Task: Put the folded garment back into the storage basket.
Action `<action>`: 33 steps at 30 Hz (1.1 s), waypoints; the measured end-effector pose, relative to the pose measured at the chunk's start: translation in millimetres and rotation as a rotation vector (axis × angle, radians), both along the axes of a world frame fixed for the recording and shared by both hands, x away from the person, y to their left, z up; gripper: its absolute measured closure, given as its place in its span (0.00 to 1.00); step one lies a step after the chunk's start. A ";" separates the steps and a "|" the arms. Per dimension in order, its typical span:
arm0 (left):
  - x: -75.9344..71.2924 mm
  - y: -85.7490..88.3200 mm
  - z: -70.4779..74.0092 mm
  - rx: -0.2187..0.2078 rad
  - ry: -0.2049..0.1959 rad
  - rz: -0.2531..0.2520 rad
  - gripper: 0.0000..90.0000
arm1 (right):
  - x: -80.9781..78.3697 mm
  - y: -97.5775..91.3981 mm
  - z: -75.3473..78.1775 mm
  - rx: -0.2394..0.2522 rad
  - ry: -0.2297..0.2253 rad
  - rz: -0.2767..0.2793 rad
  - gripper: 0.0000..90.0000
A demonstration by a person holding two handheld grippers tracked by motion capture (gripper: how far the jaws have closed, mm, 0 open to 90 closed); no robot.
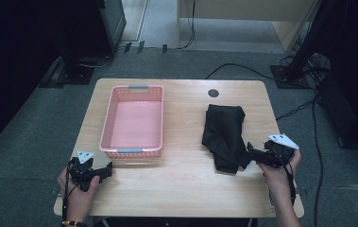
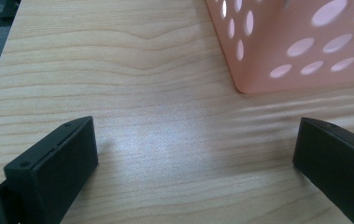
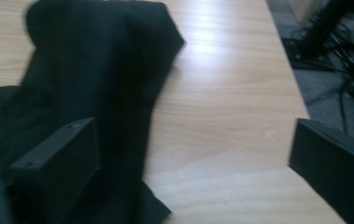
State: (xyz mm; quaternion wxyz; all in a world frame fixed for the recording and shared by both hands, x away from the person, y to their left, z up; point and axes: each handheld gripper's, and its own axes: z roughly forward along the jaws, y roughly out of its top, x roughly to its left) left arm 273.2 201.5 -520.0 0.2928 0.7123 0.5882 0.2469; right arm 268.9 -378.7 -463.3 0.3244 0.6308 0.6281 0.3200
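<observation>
A pink perforated basket (image 1: 132, 120) stands empty on the left half of the wooden table (image 1: 181, 184). On the right half lies a crumpled black cloth (image 1: 224, 135). My left gripper (image 1: 106, 169) rests near the table's front left, just in front of the basket's near corner (image 2: 296, 46). Its jaws are open over bare wood (image 2: 195, 135). My right gripper (image 1: 251, 153) sits at the cloth's right edge, open (image 3: 193, 140). One of its jaws is over the black cloth (image 3: 86, 70) and the other is over bare table.
A round cable hole (image 1: 213, 93) sits in the table's far edge. Black stands (image 1: 80, 66) and cables (image 1: 304, 106) lie on the grey floor around the table. Bare wood runs between the basket and the cloth.
</observation>
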 end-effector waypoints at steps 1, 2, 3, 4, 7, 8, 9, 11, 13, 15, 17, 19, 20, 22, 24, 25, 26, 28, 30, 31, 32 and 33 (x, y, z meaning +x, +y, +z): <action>0.0 0.0 0.0 0.000 0.000 0.000 0.00 | 1.3 2.1 1.0 -0.001 -0.005 0.013 0.03; 0.0 0.0 0.0 0.000 0.000 0.000 0.00 | 2.4 4.4 2.0 -0.001 -0.004 0.018 0.03; 0.0 0.0 0.0 0.000 0.000 0.000 0.00 | 3.9 6.3 2.8 -0.002 -0.008 0.021 0.03; 0.0 0.0 0.0 0.000 0.000 0.000 0.00 | 5.4 8.3 3.6 -0.001 -0.008 0.024 0.03; 0.0 0.0 0.0 0.000 0.000 0.000 0.00 | 10.8 14.0 4.9 0.007 -0.007 0.033 0.02; 0.0 0.0 0.0 0.000 0.000 0.000 0.00 | 12.7 15.8 5.2 0.012 -0.004 0.038 0.02; 0.0 0.0 0.0 0.000 0.000 0.000 0.00 | 14.8 17.6 5.2 0.013 0.000 0.048 0.02; 0.0 0.0 0.0 0.000 0.000 0.000 0.00 | 18.8 21.5 4.9 0.014 0.009 0.057 0.01; 0.0 0.0 0.0 0.000 0.000 0.000 0.00 | 22.4 25.7 4.6 0.012 0.014 0.063 0.01; 0.0 0.0 0.0 0.000 0.000 0.000 0.00 | 26.0 29.6 4.3 0.011 0.018 0.066 0.01; 0.0 0.0 0.0 0.000 0.000 0.000 0.00 | 29.6 34.0 4.0 0.013 0.020 0.075 0.01; 0.0 0.0 0.0 0.000 0.000 0.000 0.00 | 31.5 36.7 3.8 0.014 0.024 0.077 0.01; 0.0 0.0 0.0 0.000 0.000 0.000 0.00 | 33.6 39.2 3.4 0.012 0.026 0.083 0.01; 0.0 0.0 0.0 0.000 0.000 0.000 0.00 | 40.3 46.2 2.1 0.014 0.033 0.092 0.02; 0.0 0.0 0.0 0.000 0.000 0.000 0.00 | 42.6 48.0 1.6 0.014 0.035 0.094 0.02; 0.0 0.0 0.0 0.000 0.000 0.000 0.00 | 44.8 49.7 1.2 0.017 0.040 0.093 0.02; 0.0 0.0 0.0 0.000 0.000 0.000 0.00 | 49.1 52.3 0.1 0.022 0.047 0.094 0.02; 0.0 0.0 0.0 0.000 0.000 0.000 0.00 | 52.9 55.1 -1.6 0.023 0.058 0.090 0.02; 0.0 0.0 0.0 0.000 0.000 0.000 0.00 | 54.7 56.3 -2.5 0.023 0.061 0.090 0.02; 0.0 0.0 0.0 -0.001 0.000 0.000 0.00 | 57.7 58.2 -4.1 0.027 0.066 0.086 0.02; 0.0 0.0 0.0 0.000 0.000 0.000 0.00 | 57.7 58.2 -4.1 0.027 0.066 0.086 0.02; 0.0 0.0 0.0 0.000 0.000 0.000 0.00 | 60.3 59.8 -5.1 0.029 0.068 0.082 0.02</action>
